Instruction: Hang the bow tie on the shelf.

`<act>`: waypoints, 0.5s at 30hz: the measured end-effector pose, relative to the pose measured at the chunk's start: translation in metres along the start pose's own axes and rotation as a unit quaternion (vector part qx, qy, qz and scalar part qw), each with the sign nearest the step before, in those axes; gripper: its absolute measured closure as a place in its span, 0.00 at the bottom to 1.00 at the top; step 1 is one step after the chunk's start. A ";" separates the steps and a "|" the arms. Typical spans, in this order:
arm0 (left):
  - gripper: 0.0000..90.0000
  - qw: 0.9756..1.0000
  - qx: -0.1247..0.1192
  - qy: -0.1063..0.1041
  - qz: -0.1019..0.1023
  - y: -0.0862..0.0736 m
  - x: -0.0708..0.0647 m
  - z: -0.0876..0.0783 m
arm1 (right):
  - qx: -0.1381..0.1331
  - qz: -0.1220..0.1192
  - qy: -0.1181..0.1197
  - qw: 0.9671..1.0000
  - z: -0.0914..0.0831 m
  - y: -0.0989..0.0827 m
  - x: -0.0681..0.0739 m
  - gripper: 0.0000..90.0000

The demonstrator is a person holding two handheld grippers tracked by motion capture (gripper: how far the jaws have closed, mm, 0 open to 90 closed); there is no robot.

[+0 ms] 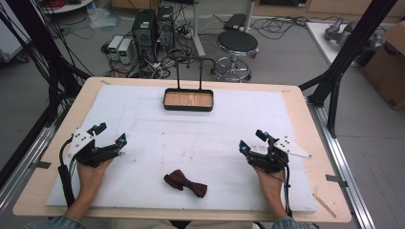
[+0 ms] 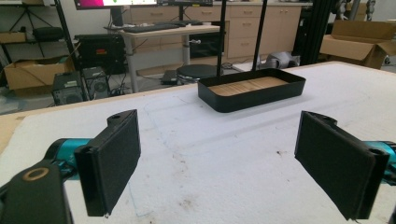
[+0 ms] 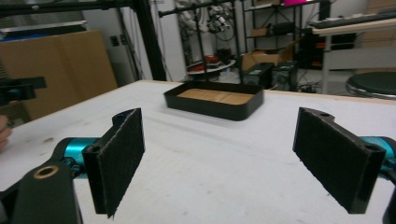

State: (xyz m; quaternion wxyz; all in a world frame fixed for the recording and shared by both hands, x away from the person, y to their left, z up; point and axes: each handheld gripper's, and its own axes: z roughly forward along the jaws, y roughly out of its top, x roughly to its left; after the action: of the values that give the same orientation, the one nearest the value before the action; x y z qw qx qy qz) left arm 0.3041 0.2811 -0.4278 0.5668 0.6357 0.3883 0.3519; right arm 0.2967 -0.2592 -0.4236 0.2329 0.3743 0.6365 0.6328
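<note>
A dark red bow tie [image 1: 185, 183] lies on the white mat near the front edge, between the two hands. My left gripper [image 1: 110, 133] rests at the mat's left side, open, with nothing between its black pads [image 2: 114, 161]. On the right, my right gripper [image 1: 252, 141] is open too, its pads [image 3: 122, 156] wide apart over bare mat. A black tray with a wooden floor [image 1: 188, 100] stands at the far middle of the mat; it also lies ahead in the left gripper view [image 2: 252, 88] and in the right gripper view [image 3: 215, 100].
The white mat [image 1: 181, 138] covers a wooden table [image 1: 301, 114]. A thin black stand [image 1: 195, 71] rises behind the tray. Beyond the table are a stool [image 1: 237, 45], computer towers [image 1: 153, 28] and cables. A cardboard box [image 1: 389, 62] sits on the right.
</note>
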 end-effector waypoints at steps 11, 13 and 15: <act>0.17 1.000 0.000 -0.003 -0.001 0.000 0.000 0.000 | 0.052 -0.010 0.098 0.994 0.027 0.000 0.039 0.19; 0.17 1.000 0.000 -0.003 0.000 0.000 -0.001 0.000 | 0.063 -0.019 0.114 0.991 0.033 -0.001 0.049 0.19; 0.17 1.000 0.000 -0.003 -0.001 0.000 -0.001 0.000 | 0.074 -0.023 0.134 0.988 0.039 -0.003 0.058 0.19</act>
State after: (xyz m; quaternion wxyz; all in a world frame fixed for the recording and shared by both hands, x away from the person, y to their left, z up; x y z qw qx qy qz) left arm 0.3040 0.2803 -0.4278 0.5684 0.6363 0.3870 0.3497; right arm 0.2904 -0.1895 -0.4200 0.1318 0.2876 0.7154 0.6230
